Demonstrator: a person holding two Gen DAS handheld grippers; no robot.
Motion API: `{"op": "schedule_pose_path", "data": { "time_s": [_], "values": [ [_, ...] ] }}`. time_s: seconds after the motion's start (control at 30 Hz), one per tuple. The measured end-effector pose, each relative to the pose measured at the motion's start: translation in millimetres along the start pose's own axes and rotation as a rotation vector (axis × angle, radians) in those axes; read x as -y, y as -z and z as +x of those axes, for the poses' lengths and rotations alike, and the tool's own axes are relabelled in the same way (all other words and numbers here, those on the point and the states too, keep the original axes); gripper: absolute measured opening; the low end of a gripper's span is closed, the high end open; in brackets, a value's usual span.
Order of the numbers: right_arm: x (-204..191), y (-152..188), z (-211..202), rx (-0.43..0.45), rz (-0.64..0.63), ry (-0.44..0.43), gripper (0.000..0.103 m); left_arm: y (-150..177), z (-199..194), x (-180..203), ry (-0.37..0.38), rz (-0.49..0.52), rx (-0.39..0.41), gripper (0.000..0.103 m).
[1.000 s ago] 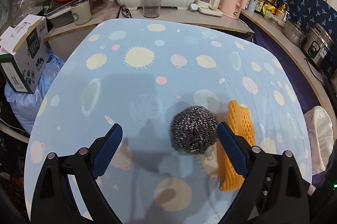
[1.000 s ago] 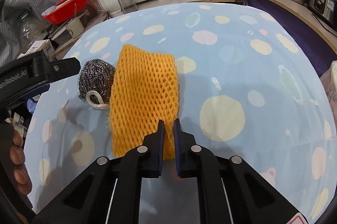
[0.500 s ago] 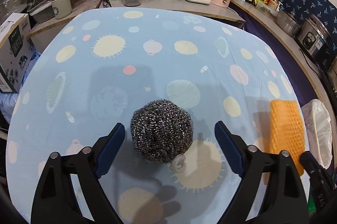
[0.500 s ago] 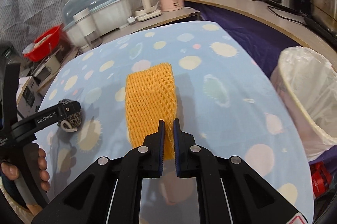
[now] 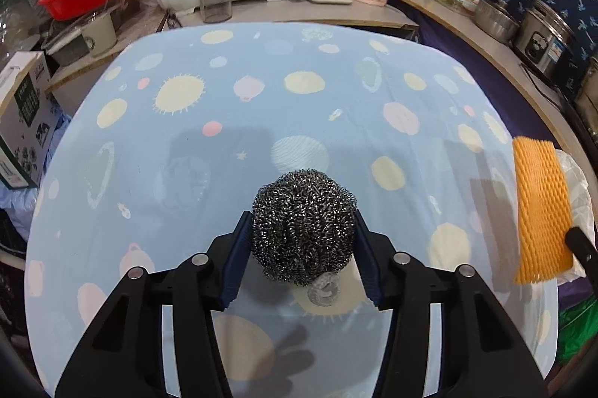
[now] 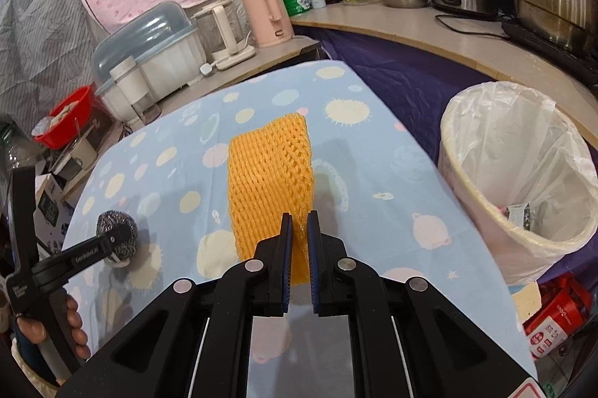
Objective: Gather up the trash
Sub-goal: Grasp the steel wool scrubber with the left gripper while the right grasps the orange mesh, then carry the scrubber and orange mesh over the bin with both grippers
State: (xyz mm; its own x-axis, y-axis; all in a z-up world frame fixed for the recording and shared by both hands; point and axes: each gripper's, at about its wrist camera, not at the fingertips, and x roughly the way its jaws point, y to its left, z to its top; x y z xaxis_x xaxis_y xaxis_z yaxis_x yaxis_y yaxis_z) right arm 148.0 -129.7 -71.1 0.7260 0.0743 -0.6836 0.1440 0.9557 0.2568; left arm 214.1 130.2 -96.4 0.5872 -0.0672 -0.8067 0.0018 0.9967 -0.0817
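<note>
Since a moment before, the left gripper [image 5: 303,241] had closed its blue pads on the steel wool ball [image 5: 303,229], which sat on the spotty blue table [image 5: 261,121]. The right gripper [image 6: 299,248] had carried the orange foam net [image 6: 271,181], pinched tight, up over the table's edge. The white-lined trash bin [image 6: 523,173] stood just beside it, with a small wrapper [image 6: 517,213] inside.

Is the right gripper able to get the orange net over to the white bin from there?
Probably yes. The right gripper is shut on the orange foam net, lifted off the table, and the bin stands open just to its right with nothing visible between them.
</note>
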Motion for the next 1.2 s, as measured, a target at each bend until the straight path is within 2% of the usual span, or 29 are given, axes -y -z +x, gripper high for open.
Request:
{"op": "schedule_pose_path", "data": {
  "time_s": [0.3,0.57,0.87,1.2],
  "values": [
    [31,-27,-40,0.110,0.040,0.029,0.008,-8,-52,56,0.081,0.106,0.080,0.049],
    [69,-40,-72,0.186,0.084,0.063,0.008,-7,-80,120,0.154,0.210,0.127,0.049],
    [125,-52,-99,0.241,0.128,0.121,0.008,-5,-95,193,0.226,0.300,0.154,0.049],
    [181,-59,-103,0.243,0.159,0.181,0.008,0,-96,260,0.272,0.363,0.161,0.049]
  ]
}}
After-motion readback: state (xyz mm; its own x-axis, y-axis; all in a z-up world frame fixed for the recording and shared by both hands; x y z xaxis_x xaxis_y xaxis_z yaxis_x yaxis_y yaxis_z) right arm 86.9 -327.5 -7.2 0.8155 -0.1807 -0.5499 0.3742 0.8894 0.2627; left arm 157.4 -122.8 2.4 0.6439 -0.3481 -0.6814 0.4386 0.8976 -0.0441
